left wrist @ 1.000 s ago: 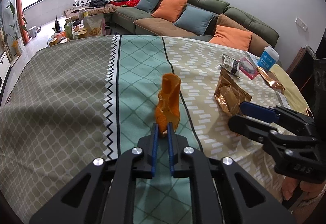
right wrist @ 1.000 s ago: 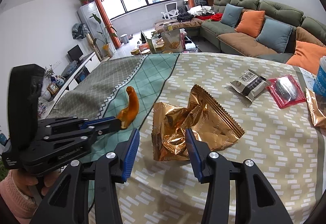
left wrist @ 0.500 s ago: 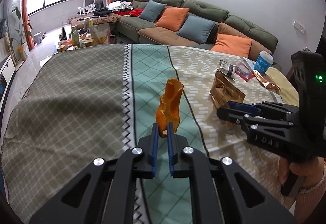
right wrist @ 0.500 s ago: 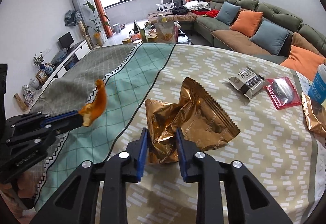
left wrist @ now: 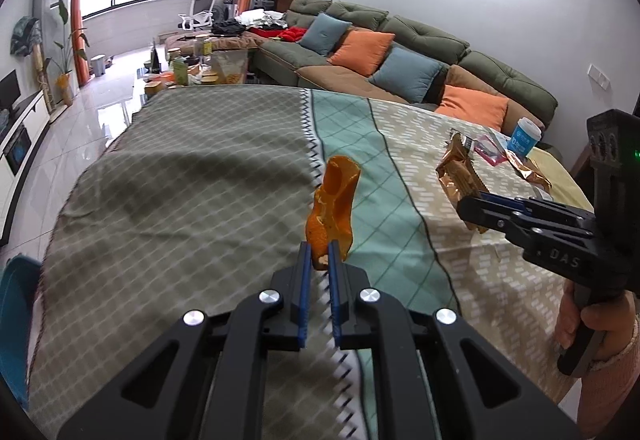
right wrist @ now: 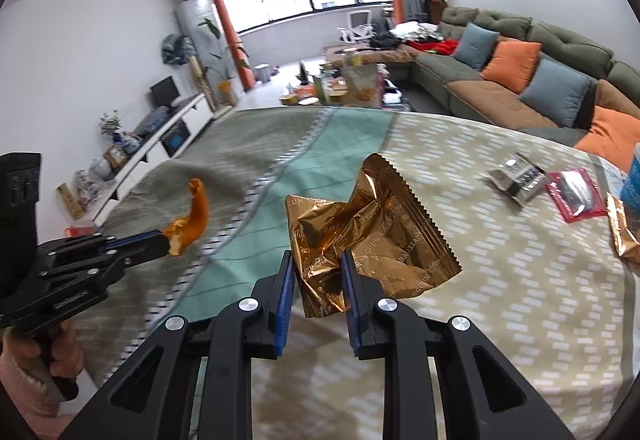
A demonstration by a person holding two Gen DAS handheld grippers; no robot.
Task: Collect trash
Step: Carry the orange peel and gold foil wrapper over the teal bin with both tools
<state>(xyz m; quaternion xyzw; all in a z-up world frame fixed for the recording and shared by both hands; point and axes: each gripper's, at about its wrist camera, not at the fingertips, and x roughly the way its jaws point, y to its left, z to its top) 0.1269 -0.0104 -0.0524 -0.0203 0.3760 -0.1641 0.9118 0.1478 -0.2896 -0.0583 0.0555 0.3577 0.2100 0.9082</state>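
The right gripper (right wrist: 318, 282) pinches the light, crinkly gold wrapper (right wrist: 368, 236) at its crumpled near edge, while the left gripper (left wrist: 318, 264) pinches the limp orange peel (left wrist: 334, 204) at its near end.

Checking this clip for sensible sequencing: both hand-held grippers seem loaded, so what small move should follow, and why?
Probably carry both pieces off the table toward a bin, though none clearly shows. The left hand-held gripper pinches the orange peel clear of the tablecloth; the right hand-held gripper, jaws just closed, clamps the gold wrapper.

Left gripper (left wrist: 318, 254) fingers nearly together, gripping; right gripper (right wrist: 318, 264) just closed, gripping.
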